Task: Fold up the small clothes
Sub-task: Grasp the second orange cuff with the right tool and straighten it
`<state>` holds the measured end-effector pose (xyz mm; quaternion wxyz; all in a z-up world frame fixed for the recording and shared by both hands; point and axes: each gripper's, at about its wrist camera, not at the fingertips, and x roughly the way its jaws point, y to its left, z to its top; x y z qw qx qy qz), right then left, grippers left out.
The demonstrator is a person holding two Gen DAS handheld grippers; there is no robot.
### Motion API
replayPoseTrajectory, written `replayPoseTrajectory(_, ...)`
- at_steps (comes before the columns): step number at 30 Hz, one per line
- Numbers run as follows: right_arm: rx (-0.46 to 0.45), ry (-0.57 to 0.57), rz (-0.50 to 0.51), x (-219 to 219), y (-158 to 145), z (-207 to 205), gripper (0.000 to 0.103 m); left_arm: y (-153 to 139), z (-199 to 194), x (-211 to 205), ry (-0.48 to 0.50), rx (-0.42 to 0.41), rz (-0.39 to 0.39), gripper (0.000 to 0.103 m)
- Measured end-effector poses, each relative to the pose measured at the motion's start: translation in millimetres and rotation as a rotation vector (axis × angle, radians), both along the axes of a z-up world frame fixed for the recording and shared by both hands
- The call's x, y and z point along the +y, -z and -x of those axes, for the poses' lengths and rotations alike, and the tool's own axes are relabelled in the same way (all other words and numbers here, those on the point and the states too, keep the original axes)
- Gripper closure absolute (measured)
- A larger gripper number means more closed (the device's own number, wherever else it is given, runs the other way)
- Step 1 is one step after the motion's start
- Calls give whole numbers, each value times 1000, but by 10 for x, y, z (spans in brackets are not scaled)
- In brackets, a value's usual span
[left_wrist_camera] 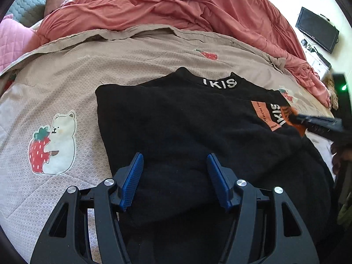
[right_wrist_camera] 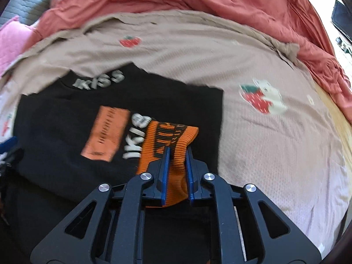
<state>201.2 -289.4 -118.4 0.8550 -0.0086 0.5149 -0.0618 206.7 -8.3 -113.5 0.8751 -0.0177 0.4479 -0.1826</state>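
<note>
Right wrist view: right gripper (right_wrist_camera: pixel 177 154) pinches the orange ribbed cuff (right_wrist_camera: pixel 169 136), sleeve drawn in over the chest print of the black sweater (right_wrist_camera: pixel 55 136) lying on the bed (right_wrist_camera: pixel 275 154). Left gripper (left_wrist_camera: pixel 175 165) hovers over the garment, jaws apart, holding nothing. Folding looks midway (body fold apparently pending); no containers visible.
</note>
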Motion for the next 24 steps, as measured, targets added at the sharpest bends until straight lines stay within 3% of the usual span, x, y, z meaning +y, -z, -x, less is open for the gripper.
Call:
replayPoseTrajectory(4,-24,69,-77,-206,-23,77,90,1,5,25,-4,3,14,44)
replayPoseTrajectory(8,-64,61,-139,-295,-112,109,83,-8,14,24,-7,-1,20,44)
replayPoseTrajectory(12,-37,75,-274,-394,-29,7,73,-11,13,17,-4,-4,16,43)
replayPoseTrajectory(15,10,55,-257,-332,118,-75,73,-11,18,19,-2,-6,15,42)
replayPoseTrajectory(16,19,46,-258,-300,150,-94,80,-15,18,11,-2,-8,14,42)
replayPoseTrajectory(17,24,24,-273,-256,151,-106,95,-19,19,10,-3,-8,12,42)
replayPoseTrajectory(18,22,8,-264,-224,125,-107,98,-25,19,3,-4,-10,11,42)
replayPoseTrajectory(24,-66,8,-149,-224,-128,-55,99,-44,28,-4,-5,-20,8,42)
